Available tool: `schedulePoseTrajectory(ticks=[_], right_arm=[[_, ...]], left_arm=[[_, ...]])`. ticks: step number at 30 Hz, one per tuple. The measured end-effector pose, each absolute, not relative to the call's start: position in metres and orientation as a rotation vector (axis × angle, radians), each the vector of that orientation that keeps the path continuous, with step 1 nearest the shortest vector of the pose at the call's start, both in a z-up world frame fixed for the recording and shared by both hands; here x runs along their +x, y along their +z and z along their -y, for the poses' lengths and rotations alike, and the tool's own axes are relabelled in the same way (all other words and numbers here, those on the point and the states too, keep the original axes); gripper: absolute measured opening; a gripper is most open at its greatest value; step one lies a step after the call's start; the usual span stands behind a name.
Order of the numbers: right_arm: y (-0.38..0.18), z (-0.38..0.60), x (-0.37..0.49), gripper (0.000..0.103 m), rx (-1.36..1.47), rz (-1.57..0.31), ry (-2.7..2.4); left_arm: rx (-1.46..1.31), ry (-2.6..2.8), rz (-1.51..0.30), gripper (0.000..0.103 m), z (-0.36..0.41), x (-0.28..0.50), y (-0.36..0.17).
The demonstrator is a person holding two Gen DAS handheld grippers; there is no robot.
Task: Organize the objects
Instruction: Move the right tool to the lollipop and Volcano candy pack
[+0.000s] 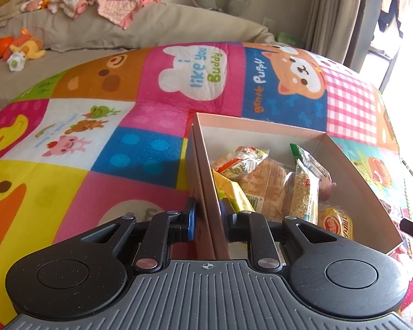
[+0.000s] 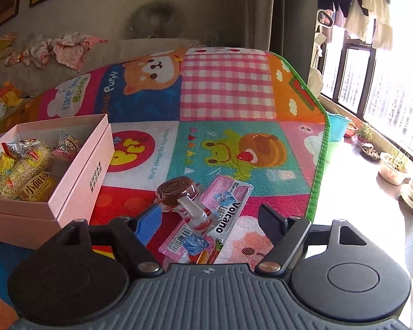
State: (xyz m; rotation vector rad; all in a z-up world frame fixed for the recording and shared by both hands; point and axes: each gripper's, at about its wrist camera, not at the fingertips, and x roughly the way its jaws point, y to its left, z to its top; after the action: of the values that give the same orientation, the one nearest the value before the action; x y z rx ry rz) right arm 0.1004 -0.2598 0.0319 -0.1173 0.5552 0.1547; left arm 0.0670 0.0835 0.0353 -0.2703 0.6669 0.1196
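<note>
The left gripper (image 1: 208,220) was clamped on the box (image 1: 206,170) wall, steadying it. The right gripper (image 2: 206,220) had its jaws apart around the lollipop (image 2: 176,192); the box stood at ten o'clock. Better to centre, then squeeze gently.

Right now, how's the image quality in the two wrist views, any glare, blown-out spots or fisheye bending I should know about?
Left wrist view: the doorway at the upper right is blown out white; the play mat bulges from fisheye bending; the snacks in the pink box stay sharp. Right wrist view: the window is overexposed and the floor beside it glares; the wall at the upper left looks dim; the Volcano packet reads clearly.
</note>
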Motion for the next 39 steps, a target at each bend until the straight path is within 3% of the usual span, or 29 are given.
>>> schedulePoseTrajectory(ticks=[1, 3, 7, 9, 15, 20, 22, 27, 32, 33, 39], right_arm=[[0.033, 0.256, 0.104, 0.058, -0.128, -0.556, 0.151], [0.031, 0.252, 0.112, 0.057, -0.133, -0.565, 0.145], [0.033, 0.262, 0.119, 0.043, 0.078, -0.688, 0.343], [0.041, 0.269, 0.113, 0.043, 0.167, -0.685, 0.418], [0.051, 0.251, 0.122, 0.044, 0.008, -0.625, 0.316], [0.034, 0.228, 0.156, 0.053, -0.031, -0.684, 0.299], [0.024, 0.223, 0.171, 0.063, -0.045, -0.713, 0.275], [0.013, 0.214, 0.178, 0.063, -0.087, -0.766, 0.292], [0.021, 0.213, 0.141, 0.038, -0.132, -0.785, 0.340], [0.025, 0.217, 0.131, 0.030, -0.119, -0.791, 0.349], [0.044, 0.242, 0.075, 0.028, -0.077, -0.760, 0.393]], left_arm=[[-0.273, 0.117, -0.668, 0.021, -0.084, 0.067, 0.035], [-0.275, 0.112, -0.669, 0.021, -0.085, 0.067, 0.035], [-0.280, 0.108, -0.664, 0.022, -0.086, 0.066, 0.035], [-0.280, 0.110, -0.661, 0.022, -0.085, 0.066, 0.034], [-0.290, 0.105, -0.657, 0.022, -0.087, 0.065, 0.034], [-0.287, 0.103, -0.657, 0.022, -0.088, 0.066, 0.033], [-0.284, 0.102, -0.655, 0.022, -0.087, 0.065, 0.033], [-0.281, 0.097, -0.654, 0.023, -0.087, 0.065, 0.033], [-0.277, 0.094, -0.652, 0.023, -0.087, 0.065, 0.032], [-0.276, 0.095, -0.651, 0.023, -0.087, 0.065, 0.032], [-0.270, 0.106, -0.655, 0.022, -0.085, 0.066, 0.032]])
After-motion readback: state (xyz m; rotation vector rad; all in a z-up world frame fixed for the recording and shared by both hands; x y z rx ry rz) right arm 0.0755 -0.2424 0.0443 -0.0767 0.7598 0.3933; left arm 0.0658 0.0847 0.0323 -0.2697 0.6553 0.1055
